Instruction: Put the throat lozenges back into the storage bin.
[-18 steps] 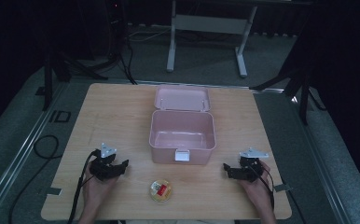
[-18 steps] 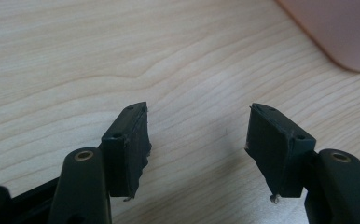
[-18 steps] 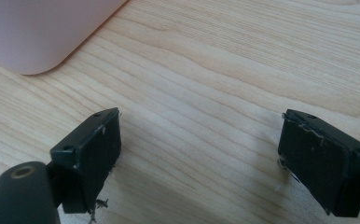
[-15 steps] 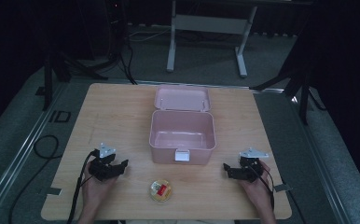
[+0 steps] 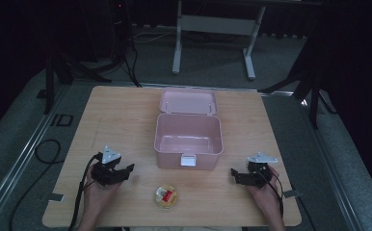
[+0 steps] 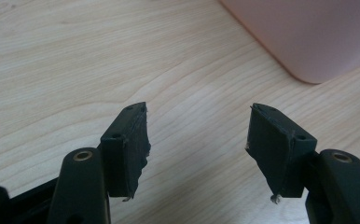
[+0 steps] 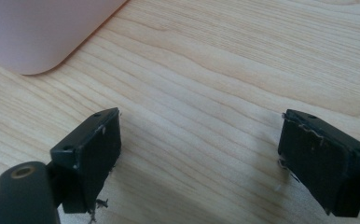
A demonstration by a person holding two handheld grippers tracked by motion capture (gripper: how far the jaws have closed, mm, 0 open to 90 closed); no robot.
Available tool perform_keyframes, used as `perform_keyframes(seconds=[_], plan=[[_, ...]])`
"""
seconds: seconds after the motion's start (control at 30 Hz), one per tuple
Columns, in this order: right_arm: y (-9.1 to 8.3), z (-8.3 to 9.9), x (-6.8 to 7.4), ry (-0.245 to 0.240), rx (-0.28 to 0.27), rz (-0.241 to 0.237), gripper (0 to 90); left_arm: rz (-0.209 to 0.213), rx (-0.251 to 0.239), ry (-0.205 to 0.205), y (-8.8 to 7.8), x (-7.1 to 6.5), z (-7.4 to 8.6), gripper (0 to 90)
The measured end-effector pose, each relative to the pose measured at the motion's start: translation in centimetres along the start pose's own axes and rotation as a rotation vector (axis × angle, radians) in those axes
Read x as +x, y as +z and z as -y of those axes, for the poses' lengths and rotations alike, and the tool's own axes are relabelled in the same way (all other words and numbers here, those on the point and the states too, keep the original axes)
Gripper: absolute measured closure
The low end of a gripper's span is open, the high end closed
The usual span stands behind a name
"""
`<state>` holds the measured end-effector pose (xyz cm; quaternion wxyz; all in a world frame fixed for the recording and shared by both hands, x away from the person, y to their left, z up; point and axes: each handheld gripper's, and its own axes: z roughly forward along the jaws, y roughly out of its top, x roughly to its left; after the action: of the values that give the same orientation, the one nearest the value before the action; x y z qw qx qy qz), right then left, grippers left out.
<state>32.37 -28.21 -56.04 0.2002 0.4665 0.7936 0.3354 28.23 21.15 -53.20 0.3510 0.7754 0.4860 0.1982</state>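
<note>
Nothing is seen to have moved since the earlier frames. Nearest, a small round dish is set on the worktop between the two hands. The left claw and right claw are held low, both spread wide and gripping nothing. Farther off, the pink box is seen with its lid laid back.

Both grippers are black: left gripper and right gripper each carry a grey three-cornered plate on top and trail a black cable. Jaw pads look frayed, round screws near the base. Forearms bare.
</note>
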Motion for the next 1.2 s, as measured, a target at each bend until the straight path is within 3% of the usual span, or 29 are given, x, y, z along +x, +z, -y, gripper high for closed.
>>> perform_keyframes(seconds=[0.3,0.67,1.0,1.2], plan=[[0.0,0.0,0.0,0.001,0.000,0.000,13.0,0.033,0.011,0.062,-0.7,-0.8,-1.0,38.7],[0.0,0.0,0.0,0.000,0.000,0.000,13.0,0.075,0.013,0.105,-1.4,-1.4,-2.2,38.1],[0.0,0.0,0.0,0.000,0.000,0.000,13.0,0.126,0.052,0.178,-1.7,-2.3,-2.6,35.9],[0.0,0.0,0.0,0.000,0.000,0.000,13.0,0.147,0.071,0.176,-1.8,-2.6,-3.1,35.0]])
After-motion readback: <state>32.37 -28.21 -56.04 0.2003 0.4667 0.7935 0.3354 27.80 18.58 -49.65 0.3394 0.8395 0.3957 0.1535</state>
